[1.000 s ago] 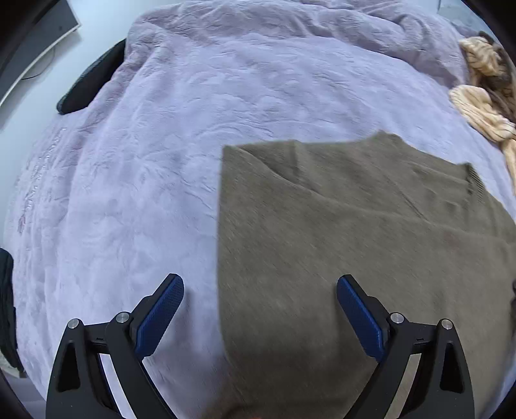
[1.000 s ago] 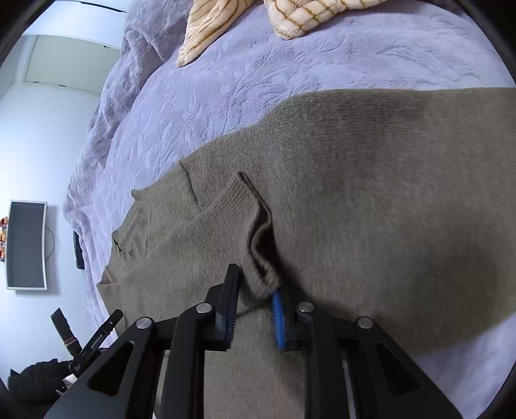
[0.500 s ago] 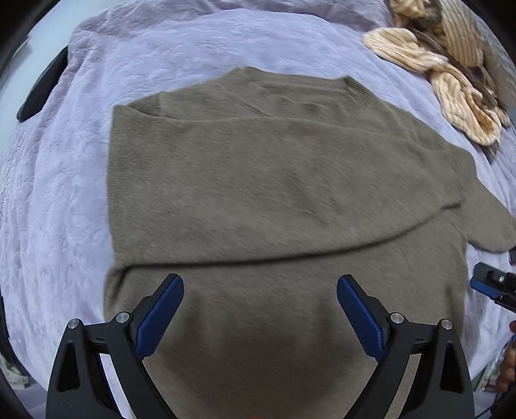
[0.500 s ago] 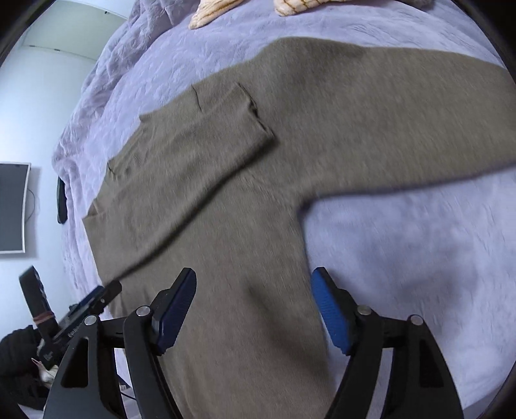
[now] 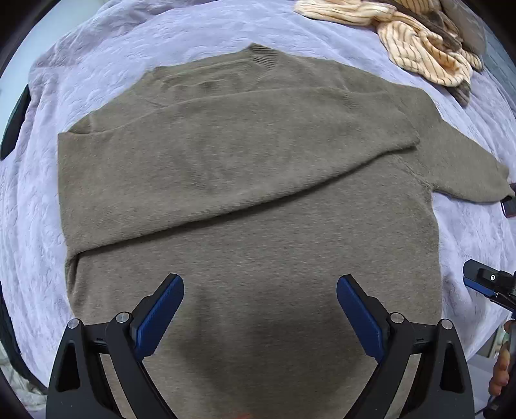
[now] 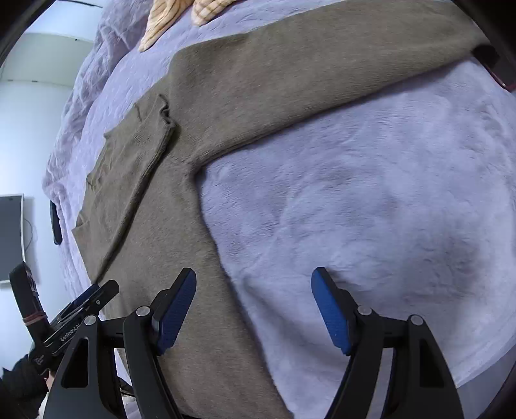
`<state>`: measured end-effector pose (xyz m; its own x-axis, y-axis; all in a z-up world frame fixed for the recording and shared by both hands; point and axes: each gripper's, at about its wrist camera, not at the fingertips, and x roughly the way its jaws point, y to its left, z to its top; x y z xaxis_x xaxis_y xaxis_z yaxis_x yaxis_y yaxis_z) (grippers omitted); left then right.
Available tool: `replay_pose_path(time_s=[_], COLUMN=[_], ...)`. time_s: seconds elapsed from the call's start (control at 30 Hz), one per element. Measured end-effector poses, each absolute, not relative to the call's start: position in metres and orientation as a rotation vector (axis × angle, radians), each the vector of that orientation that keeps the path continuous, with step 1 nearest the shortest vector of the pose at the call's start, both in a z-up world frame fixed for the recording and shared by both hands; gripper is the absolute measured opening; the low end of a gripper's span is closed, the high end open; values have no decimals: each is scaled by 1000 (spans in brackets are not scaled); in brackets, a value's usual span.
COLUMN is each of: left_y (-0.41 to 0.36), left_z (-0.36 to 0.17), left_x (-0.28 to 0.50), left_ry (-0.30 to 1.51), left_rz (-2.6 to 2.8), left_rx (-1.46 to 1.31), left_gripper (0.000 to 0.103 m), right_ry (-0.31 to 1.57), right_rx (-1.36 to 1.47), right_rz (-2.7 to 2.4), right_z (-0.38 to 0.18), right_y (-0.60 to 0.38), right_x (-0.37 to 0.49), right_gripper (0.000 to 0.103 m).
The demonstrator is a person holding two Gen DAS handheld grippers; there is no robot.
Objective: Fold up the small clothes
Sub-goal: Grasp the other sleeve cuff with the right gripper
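An olive-brown knit sweater [image 5: 245, 199] lies flat on a lilac bedspread [image 5: 38, 206]. Its left sleeve is folded across the chest; its right sleeve [image 5: 461, 161] stretches out to the right. My left gripper [image 5: 259, 309] is open and empty above the sweater's lower body. My right gripper [image 6: 253, 309] is open and empty over the sweater's right side edge [image 6: 219, 258], with the outstretched sleeve [image 6: 322, 71] ahead. The right gripper's tip shows in the left wrist view [image 5: 483, 283]; the left gripper shows in the right wrist view [image 6: 80, 309].
A cream striped garment [image 5: 419, 48] lies bunched at the far right of the bed and also shows in the right wrist view [image 6: 167, 22]. A dark object [image 5: 509, 206] lies by the sleeve cuff. A monitor [image 6: 9, 235] stands by the wall left of the bed.
My right gripper let go of the folded sleeve cuff, opened, and pulled back toward the sweater's right side. My left gripper moved right and back, so the whole sweater is in view.
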<state>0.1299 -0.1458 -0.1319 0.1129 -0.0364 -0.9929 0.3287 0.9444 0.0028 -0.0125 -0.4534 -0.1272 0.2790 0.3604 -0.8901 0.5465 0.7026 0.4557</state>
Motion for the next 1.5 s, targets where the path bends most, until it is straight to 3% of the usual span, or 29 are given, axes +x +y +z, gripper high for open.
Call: replay_pose_path(time_s=[0.23, 0.77, 1.3, 1.33, 1.47, 1.5], left_y=[-190, -273, -310, -310, -310, -311], left_z=[-143, -147, -172, -171, -166, -165], left_x=[119, 130, 136, 137, 141, 141], left_ry=[1468, 1444, 1505, 1504, 1494, 1492], left_rz=[-333, -367, -403, -403, -402, -402], left_rx=[284, 310, 313, 306, 290, 288], left_gripper=[96, 96, 96, 96, 96, 96], right_ry=[1270, 937, 723, 726, 720, 715], right_rx=[915, 1144, 1415, 1424, 1461, 1456], right_rz=[-192, -354, -315, -317, -293, -285], right_z=[-129, -132, -165, -166, -167, -165], right_y=[-489, -612, -643, -643, -642, -641], right_x=[-31, -21, -5, -3, 4, 4], right_gripper=[77, 77, 76, 74, 18, 12])
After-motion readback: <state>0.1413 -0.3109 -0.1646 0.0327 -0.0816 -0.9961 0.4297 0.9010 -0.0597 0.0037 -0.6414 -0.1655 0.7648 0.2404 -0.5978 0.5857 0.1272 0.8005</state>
